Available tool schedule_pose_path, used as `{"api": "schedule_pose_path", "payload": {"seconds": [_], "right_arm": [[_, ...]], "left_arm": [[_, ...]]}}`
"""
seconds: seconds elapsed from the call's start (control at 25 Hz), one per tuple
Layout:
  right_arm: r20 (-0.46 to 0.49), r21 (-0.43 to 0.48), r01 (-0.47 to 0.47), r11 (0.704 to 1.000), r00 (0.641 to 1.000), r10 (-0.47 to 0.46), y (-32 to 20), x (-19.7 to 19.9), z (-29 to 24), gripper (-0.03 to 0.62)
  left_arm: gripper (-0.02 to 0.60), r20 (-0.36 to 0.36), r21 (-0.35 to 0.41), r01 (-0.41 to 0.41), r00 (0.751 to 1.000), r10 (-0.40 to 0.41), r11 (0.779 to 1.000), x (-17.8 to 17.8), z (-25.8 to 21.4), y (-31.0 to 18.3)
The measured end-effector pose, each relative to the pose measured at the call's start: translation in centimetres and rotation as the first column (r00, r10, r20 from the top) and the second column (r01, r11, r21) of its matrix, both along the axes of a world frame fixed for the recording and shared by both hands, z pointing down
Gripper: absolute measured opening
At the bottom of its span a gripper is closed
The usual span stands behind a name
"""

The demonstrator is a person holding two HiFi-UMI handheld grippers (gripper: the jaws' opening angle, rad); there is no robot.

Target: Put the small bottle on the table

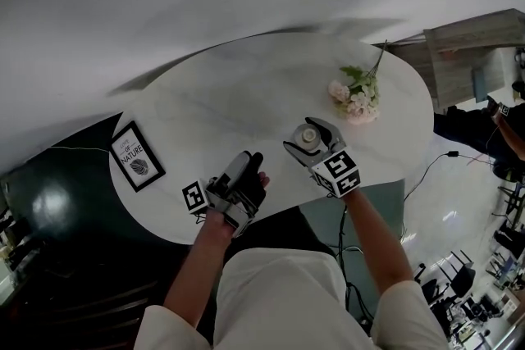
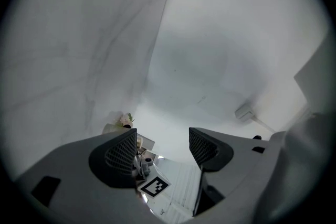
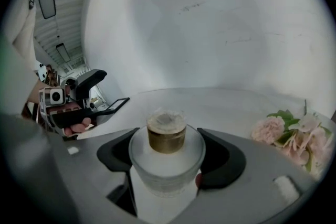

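My right tongs (image 3: pixel 169 159) were clamped on the small bottle (image 3: pixel 167 134), a frosted glass one with a gold collar, which stood upright between the jaws. In the head view it sat at centre frame, over the near part of the white oval bench (image 1: pixel 246 86). I could not tell whether its base touched the top. My left tongs (image 2: pixel 164 148) gaped, empty, at the lower left of the bottle. Pink flowers (image 1: pixel 356 98) lay to the upper right, and a framed leaf print (image 1: pixel 137 156) at far left.
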State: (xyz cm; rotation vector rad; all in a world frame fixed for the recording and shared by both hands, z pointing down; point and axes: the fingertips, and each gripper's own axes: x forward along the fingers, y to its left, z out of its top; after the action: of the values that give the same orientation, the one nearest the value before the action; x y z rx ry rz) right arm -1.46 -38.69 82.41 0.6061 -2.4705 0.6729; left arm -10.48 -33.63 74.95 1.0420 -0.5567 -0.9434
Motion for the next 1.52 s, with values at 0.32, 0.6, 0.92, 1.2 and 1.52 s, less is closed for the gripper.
{"api": "schedule_pose_path", "payload": {"seconds": [0.32, 0.6, 0.92, 1.2, 1.52], "right_arm": [[-0.060, 0.011, -0.019, 1.000, 0.998, 0.020, 0.1, 0.3, 2.5, 0.350], [-0.069, 0.030, -0.048, 0.998, 0.996, 0.050, -0.1, 0.1, 3.1, 0.350], [-0.088, 0.108, -0.067, 0.992, 0.993, 0.077, -0.5, 0.0, 3.0, 0.350], [-0.127, 0.172, -0.055, 0.984, 0.989, 0.078, -0.2, -0.1, 3.3, 0.350], [-0.159, 0.200, -0.054, 0.978, 0.983, 0.087, 0.8, 0.8, 4.2, 0.351]], "left_arm": [[0.296, -0.004, -0.019, -0.009, 1.000, 0.008, 1.000, 0.1, 1.0, 0.4], [0.296, -0.007, -0.023, -0.005, 1.000, 0.005, 1.000, 0.0, 1.5, 0.6], [0.295, -0.009, -0.033, -0.001, 1.000, 0.001, 0.999, 0.0, 1.8, 1.1], [0.296, -0.004, -0.025, 0.004, 1.000, -0.004, 1.000, -0.1, 1.8, 1.3], [0.295, 0.007, -0.017, 0.019, 1.000, -0.019, 1.000, -0.2, 1.3, 2.5]]}}
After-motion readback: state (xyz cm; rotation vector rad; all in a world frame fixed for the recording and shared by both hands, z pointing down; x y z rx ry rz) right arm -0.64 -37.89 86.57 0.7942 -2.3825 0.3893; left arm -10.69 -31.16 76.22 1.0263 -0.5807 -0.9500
